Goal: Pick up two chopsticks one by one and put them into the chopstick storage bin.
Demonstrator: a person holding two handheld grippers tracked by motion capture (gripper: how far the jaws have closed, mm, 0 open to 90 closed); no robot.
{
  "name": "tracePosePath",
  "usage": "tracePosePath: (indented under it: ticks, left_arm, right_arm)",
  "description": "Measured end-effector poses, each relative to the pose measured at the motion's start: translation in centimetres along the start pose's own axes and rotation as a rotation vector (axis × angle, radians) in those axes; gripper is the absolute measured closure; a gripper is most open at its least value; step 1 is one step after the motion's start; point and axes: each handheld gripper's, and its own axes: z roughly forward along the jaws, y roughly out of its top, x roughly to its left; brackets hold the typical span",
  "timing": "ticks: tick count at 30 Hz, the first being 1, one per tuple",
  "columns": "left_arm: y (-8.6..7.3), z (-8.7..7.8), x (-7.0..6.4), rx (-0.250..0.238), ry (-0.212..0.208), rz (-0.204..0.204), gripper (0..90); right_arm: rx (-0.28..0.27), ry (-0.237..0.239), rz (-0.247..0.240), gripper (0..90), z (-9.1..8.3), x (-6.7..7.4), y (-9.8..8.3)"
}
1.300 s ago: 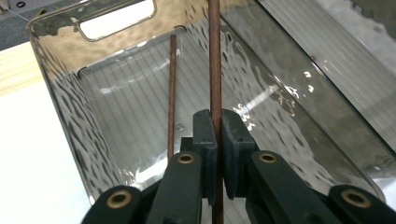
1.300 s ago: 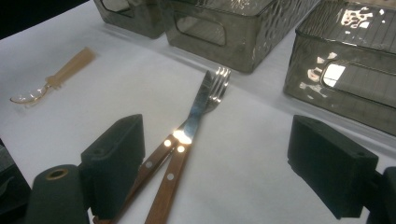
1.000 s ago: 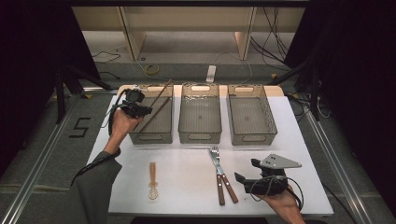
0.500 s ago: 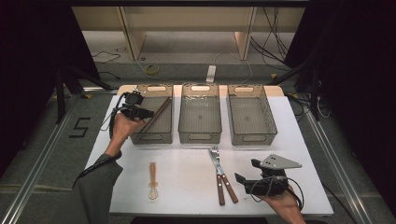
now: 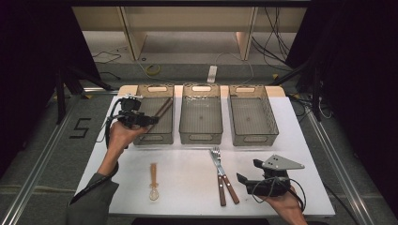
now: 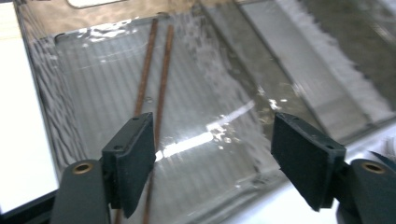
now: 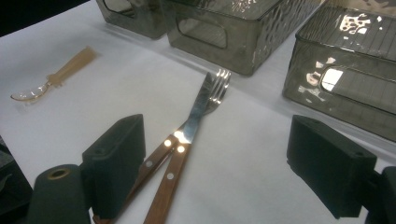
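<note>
A pair of brown chopsticks (image 5: 163, 108) lies loose in the left clear bin (image 5: 155, 138); the left gripper view shows the chopsticks (image 6: 163, 79) running along the bin floor. My left gripper (image 5: 149, 121) hovers over that bin's near left corner. Its jaws have just been opening, and my left gripper (image 6: 212, 158) holds nothing. At the table's front right, my right gripper (image 5: 248, 171) stands open, pointing at a wooden-handled knife (image 7: 196, 107) and fork (image 7: 219, 88) that lie side by side. A clear amber spoon (image 5: 153, 180) lies at the front left.
Three clear bins stand in a row at the back of the white table (image 5: 281, 154): the left one, a middle bin (image 5: 201, 136) and a right bin (image 5: 253, 138). Cables and shelving lie on the floor beyond the table.
The left gripper opened and let go of the chopsticks, which dropped from leaning over the rim into the left bin. The gripper drew back toward the near left. The right gripper stayed still.
</note>
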Motion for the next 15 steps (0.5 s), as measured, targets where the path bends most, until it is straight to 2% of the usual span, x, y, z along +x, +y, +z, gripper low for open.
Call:
tracePosePath:
  ticks: [2, 4, 8, 10, 13, 15]
  left_arm:
    - [-0.3, -0.2, -0.6, 0.036, 0.005, 0.037, 27.9]
    - [-0.7, -0.5, -1.4, 0.029, 0.005, 0.054, 26.5]
    - [-1.5, -0.9, -2.3, 0.065, 0.008, 0.096, 24.5]
    - [-1.9, -0.9, -2.6, 0.072, 0.002, 0.099, 24.1]
    - [-2.3, -0.8, -3.0, 0.093, -0.038, 0.091, 22.6]
    - [-2.5, -0.8, -3.4, 0.099, -0.044, 0.092, 21.7]
  right_arm:
    - [-0.003, -0.004, 0.0, 20.2, 0.0, 0.0, 0.0]
    - [-0.004, -0.004, -0.002, 20.2, -0.1, 0.1, 0.1]
    - [-0.011, -0.003, -0.009, 20.2, -0.2, 0.2, 0.0]
    - [-0.013, -0.004, -0.011, 20.2, -0.2, 0.2, 0.0]
    - [-0.009, -0.001, -0.007, 20.1, -0.1, 0.1, 0.0]
    - [-0.005, -0.001, -0.005, 20.2, 0.0, 0.0, 0.0]
